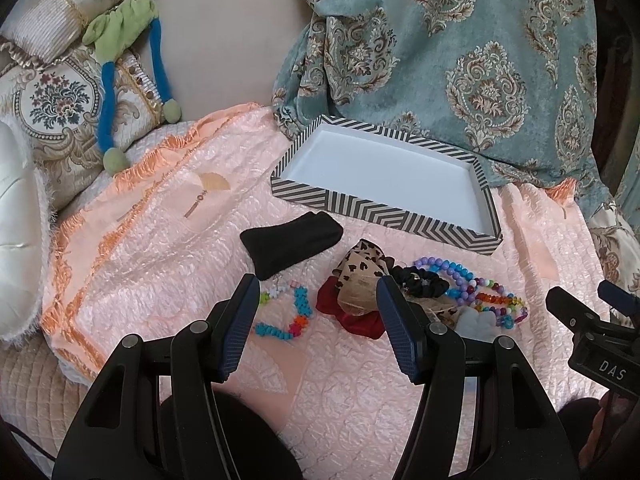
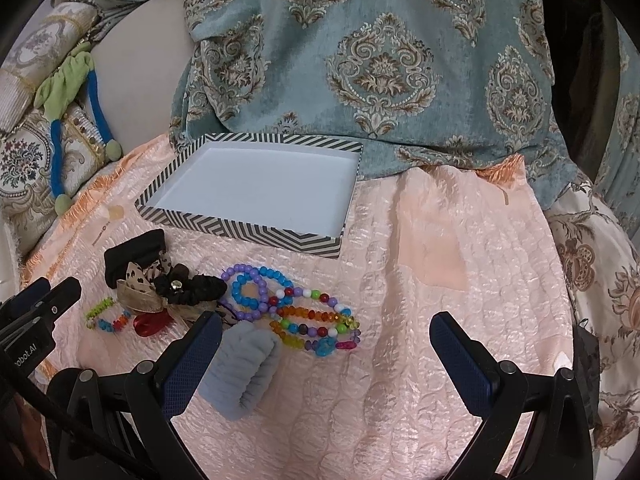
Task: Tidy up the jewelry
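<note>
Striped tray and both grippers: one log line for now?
striped tray: empty | bead bracelets: on bedspread | left gripper: open, holding nothing | right gripper: open, holding nothing

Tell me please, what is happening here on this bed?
A person holds two grippers above a pink quilt. The left gripper and the right gripper are both open and hold nothing. Bead bracelets, scrunchies and a grey hair tie lie in a loose pile. The striped box behind them is empty, so the sorting has not started yet.
</note>
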Motion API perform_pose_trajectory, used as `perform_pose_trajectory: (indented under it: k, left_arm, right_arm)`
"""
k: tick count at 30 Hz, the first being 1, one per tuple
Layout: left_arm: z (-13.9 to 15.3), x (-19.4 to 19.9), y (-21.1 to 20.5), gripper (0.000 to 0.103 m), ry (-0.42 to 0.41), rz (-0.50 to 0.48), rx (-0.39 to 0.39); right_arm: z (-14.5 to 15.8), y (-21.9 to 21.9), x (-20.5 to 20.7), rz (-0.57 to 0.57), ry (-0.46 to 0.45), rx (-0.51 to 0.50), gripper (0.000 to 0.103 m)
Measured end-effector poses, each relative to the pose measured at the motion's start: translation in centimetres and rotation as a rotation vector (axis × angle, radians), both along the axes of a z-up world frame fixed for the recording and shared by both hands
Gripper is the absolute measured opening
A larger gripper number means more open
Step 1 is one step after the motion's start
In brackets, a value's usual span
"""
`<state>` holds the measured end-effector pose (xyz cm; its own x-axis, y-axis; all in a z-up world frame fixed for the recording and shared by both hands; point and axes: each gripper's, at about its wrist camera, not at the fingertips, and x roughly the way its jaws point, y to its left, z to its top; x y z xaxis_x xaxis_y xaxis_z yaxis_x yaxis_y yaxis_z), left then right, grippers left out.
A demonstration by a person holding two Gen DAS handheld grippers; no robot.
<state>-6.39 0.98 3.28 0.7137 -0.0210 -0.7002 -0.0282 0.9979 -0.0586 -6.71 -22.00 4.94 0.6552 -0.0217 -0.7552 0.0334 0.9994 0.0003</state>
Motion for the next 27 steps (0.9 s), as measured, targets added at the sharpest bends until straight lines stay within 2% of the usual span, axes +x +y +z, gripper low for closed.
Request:
perform_pose_trajectory:
  k: [6, 10, 14, 18, 21, 25, 27]
  left_arm:
    - [0.4, 1.0, 2.2, 0.061, 0.015, 0.034, -0.040]
    - [1.1, 1.6, 4.6, 0.061, 0.011, 0.073, -0.064]
    - [1.1, 2.7, 6.9, 0.061, 0.037, 0.102, -0.103]
    - [0.6, 4.0, 8.0, 0.061, 0.074, 0.101, -0.102]
    - [-0.1, 5.2, 8.2, 0.061, 0.114, 0.075, -0.114]
    - [-1.5, 6.8, 7.8, 0.061, 0.160, 0.051, -0.104]
    - [-2.4, 7.7, 7.6, 0.061, 0.189, 0.037, -0.108]
  right_arm:
    - [0.1, -1.2, 0.3, 0.000, 0.005, 0.052, 0.103]
    - [0.3, -2.4, 0.7, -0.020, -0.004, 0.052, 0.103]
    - [0.3, -2.9, 1.1, -0.005, 0.003, 0.071, 0.103]
    - [-0.2, -2.9, 1.8, 0.027, 0.004, 0.079, 0.103]
    - [-0.7, -3.2, 2.4, 0.049, -0.001, 0.098, 0.095]
    - [-1.5, -3.4, 4.0, 0.101, 0.023, 0.175, 0.078]
    - [-2.2, -2.8, 4.9, 0.143, 0.045, 0.188, 0.075]
